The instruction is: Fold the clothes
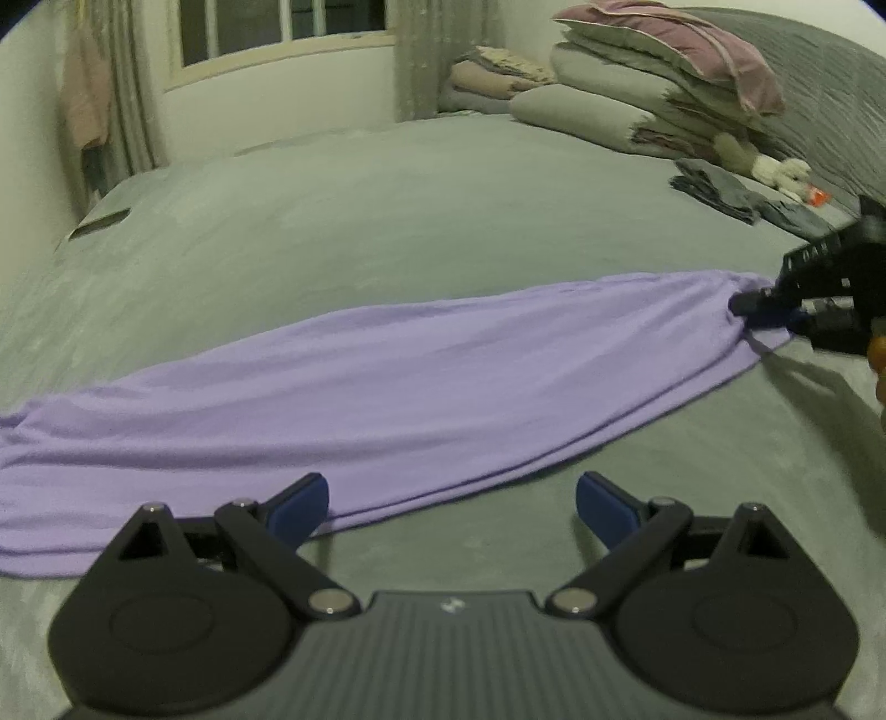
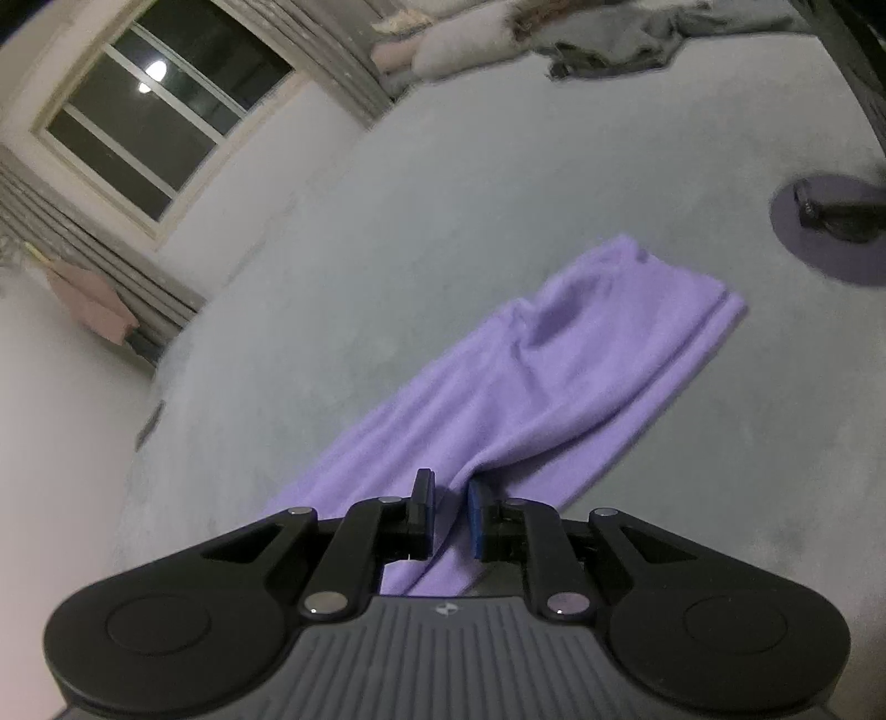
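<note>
A lilac garment lies stretched in a long band across the grey bed cover. My left gripper is open just above the garment's near edge, with nothing between its blue pads. My right gripper pinches the garment's far right end, and the cloth bunches toward it. In the right wrist view, the right gripper is shut on a gathered fold of the lilac garment, which runs away from it across the bed. The left gripper shows small and dark at the right edge.
Stacked pillows and folded bedding sit at the bed's far right, with dark folded clothes and a small plush toy beside them. A window and curtains stand behind the bed. Bare bed cover lies beyond the garment.
</note>
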Action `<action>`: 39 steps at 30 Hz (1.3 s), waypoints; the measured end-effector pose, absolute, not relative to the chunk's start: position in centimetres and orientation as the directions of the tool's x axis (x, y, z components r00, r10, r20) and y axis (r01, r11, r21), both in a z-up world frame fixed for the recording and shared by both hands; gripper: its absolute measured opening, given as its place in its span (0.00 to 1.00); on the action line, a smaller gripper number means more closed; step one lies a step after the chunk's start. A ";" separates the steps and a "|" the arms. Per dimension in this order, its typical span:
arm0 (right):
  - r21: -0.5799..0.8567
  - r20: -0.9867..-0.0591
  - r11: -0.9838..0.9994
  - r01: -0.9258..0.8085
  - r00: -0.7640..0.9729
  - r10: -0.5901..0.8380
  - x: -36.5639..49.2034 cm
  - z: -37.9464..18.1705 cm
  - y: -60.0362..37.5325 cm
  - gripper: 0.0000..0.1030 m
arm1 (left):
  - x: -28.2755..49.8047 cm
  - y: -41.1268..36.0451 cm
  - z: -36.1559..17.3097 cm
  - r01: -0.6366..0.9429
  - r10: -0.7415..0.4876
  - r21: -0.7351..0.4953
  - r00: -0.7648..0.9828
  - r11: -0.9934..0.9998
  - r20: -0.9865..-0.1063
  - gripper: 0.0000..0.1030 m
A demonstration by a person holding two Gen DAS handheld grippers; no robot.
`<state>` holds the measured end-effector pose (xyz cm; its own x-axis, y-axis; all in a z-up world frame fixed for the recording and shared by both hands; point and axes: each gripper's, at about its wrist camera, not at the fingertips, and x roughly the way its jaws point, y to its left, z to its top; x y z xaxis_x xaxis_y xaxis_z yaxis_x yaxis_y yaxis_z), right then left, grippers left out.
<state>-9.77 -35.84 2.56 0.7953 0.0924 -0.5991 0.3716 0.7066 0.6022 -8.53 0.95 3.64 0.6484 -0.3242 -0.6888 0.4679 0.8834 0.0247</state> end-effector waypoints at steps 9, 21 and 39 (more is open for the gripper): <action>0.695 -0.516 0.634 0.338 0.849 0.113 -11.5 3.6 -37.2 0.04 | -9.4 -1.6 3.4 0.560 -0.397 0.053 0.648 0.827 -0.650 0.92; 0.717 -0.537 0.605 0.347 0.828 0.161 -11.8 3.4 -38.9 0.04 | -7.7 -0.6 3.2 0.594 -0.487 -0.077 0.571 0.800 -0.661 0.80; 0.529 -0.650 0.743 0.409 0.759 0.045 -11.5 2.8 -38.9 0.13 | -5.8 1.0 2.9 0.536 -0.479 -0.155 0.541 0.830 -0.692 0.87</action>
